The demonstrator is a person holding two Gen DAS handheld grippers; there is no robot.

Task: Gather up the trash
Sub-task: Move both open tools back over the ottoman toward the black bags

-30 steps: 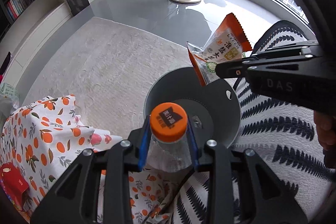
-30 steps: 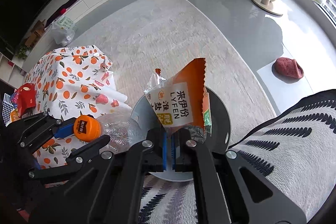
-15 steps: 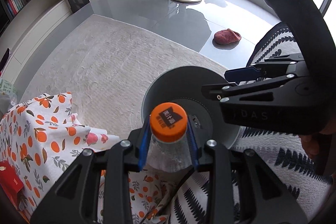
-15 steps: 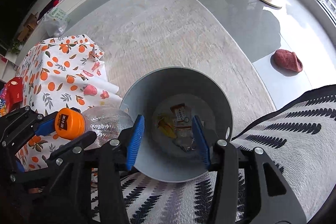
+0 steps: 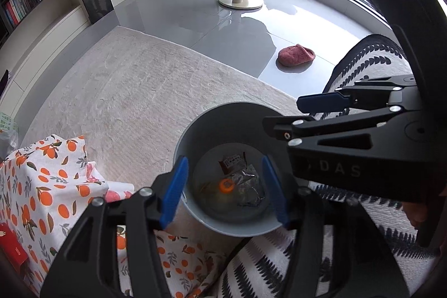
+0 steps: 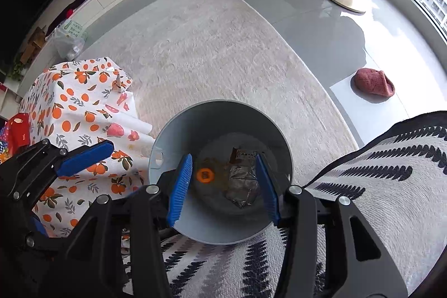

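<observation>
Both your left gripper (image 5: 226,186) and right gripper (image 6: 223,183) hang spread and empty over the bin (image 6: 212,113), where the bottle (image 6: 205,175) and wrappers (image 6: 241,186) already lie, so look for more trash.

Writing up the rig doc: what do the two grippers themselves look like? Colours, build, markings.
Both match: matte black skeletal linkage frames with silver rivets and cut-out windows, and blue ribbed pads on the fingers. The left gripper and right gripper look identical from their own cameras. The right one's side shows embossed "DAS" lettering and a black curved housing with a green LED. No cables or sleeves visible.
</observation>
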